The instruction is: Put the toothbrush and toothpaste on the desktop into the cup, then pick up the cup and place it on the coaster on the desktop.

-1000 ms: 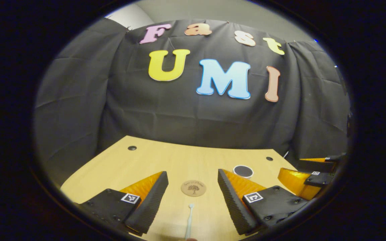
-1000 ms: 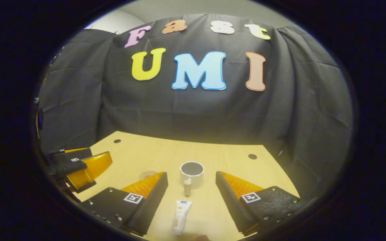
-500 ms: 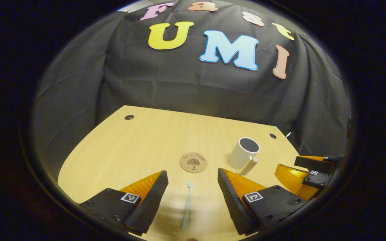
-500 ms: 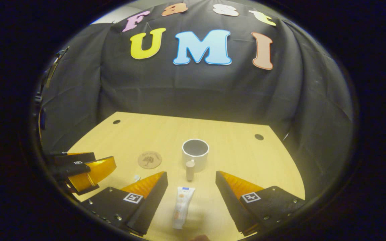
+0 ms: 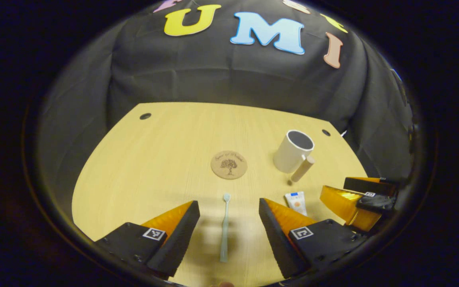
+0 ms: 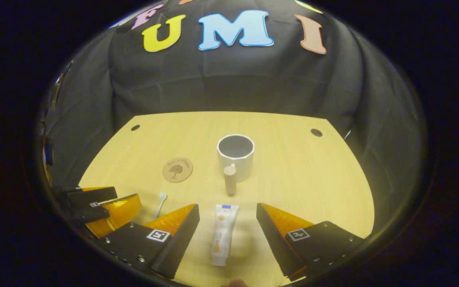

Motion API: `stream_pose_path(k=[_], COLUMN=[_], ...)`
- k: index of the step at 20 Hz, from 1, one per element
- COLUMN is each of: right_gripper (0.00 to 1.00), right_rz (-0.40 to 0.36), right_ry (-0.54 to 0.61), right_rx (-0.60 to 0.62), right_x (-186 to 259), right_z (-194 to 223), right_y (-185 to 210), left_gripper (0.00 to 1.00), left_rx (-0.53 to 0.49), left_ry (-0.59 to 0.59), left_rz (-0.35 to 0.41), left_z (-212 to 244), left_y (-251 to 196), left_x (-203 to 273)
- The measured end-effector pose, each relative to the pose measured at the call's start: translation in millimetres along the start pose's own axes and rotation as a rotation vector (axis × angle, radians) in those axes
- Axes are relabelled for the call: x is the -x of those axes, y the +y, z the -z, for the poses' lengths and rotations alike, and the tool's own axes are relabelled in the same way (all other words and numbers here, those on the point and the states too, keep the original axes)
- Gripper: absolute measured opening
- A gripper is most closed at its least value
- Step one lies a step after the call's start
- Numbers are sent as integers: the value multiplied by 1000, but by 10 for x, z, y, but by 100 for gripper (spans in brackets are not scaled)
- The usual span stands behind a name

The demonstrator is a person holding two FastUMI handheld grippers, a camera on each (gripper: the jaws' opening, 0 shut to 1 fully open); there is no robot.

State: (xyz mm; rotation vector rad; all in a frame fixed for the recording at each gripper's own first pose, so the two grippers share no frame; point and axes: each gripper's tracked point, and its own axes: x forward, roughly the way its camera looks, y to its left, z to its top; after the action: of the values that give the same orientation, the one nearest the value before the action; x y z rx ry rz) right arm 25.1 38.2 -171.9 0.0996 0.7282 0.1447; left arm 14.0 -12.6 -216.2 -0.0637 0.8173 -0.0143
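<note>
A pale toothbrush (image 5: 224,227) lies flat on the wooden desktop (image 5: 165,159), straight between the spread fingers of my open left gripper (image 5: 227,235). Beyond it sits a round cork coaster (image 5: 229,164), and to the right a white cup (image 5: 292,151) with a wooden peg handle. In the right gripper view a white toothpaste tube (image 6: 223,234) lies lengthwise between the fingers of my open right gripper (image 6: 227,235), with the cup (image 6: 236,156) straight ahead, the coaster (image 6: 177,170) to its left and the toothbrush (image 6: 159,204) head poking out. Neither gripper touches anything.
Black cloth walls close in the desk at the back and sides. Dark cable holes (image 5: 145,116) (image 5: 325,132) sit near the far corners. The right gripper (image 5: 357,197) shows at the left gripper view's right edge, beside the toothpaste tube (image 5: 296,201); the left gripper (image 6: 98,203) shows low left in the right gripper view.
Both cameras have tilted down and risen, bringing more of the desk into view. The toothbrush and the toothpaste now lie fully visible between the fingers. Both grippers stayed open.
</note>
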Motion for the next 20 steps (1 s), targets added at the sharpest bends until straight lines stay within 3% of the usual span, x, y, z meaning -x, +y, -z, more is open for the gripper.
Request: stream_pose_path(k=[7, 20], right_gripper=[92, 93], right_rz=[-19, -1], right_ry=[148, 368], right_rx=[-15, -60], right_x=[-198, -530], right_z=[247, 611], right_y=[42, 82], left_gripper=[99, 99], left_rx=[58, 2], left_ry=[291, 539], left_rz=[21, -2], left_z=[585, 886], left_y=[10, 9], left_x=[-206, -433])
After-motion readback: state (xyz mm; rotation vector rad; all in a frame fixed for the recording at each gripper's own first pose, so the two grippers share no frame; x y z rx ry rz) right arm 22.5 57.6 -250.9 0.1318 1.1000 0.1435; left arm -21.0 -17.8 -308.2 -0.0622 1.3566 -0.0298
